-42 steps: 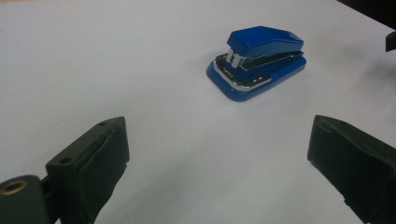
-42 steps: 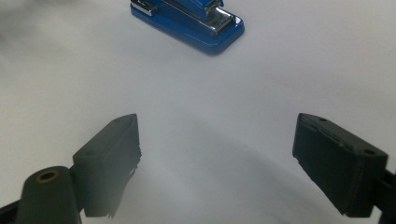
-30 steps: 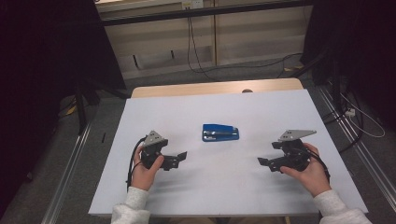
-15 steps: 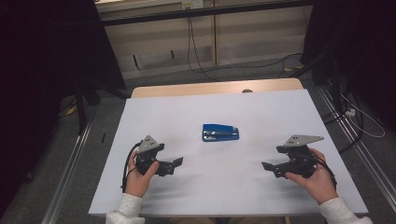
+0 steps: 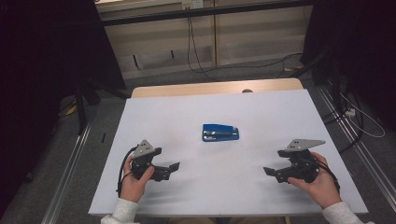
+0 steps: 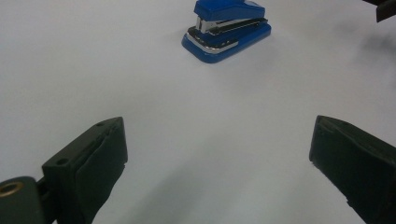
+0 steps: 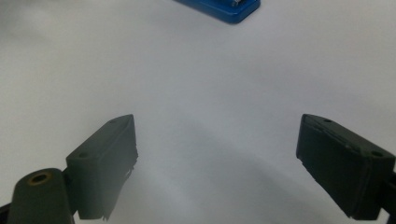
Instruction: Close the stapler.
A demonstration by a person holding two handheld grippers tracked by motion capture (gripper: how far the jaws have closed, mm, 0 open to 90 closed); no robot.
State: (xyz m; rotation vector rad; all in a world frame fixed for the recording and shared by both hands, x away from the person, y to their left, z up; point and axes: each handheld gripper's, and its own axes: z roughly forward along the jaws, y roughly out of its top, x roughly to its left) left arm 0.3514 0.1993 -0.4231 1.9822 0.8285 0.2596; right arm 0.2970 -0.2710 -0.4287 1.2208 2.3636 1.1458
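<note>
We are looking at a white tabletop point(image 5: 187, 126) with wide bare room around a blue stapler point(image 5: 220, 132) lying near its middle, well apart from every edge. Our left tongs point(image 5: 173, 169) and right tongs point(image 5: 270, 173) are hovering near the front edge, both gaping wide, holding nothing.

White table point(image 5: 280, 112) (blue stapler point(image 5: 220, 132) at centre)

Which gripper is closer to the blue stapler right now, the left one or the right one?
Left, narrowly. The left gripper sits toward the person and left of the blue stapler; the right gripper sits toward the person and right of it, slightly farther off. Both are open and empty.
</note>
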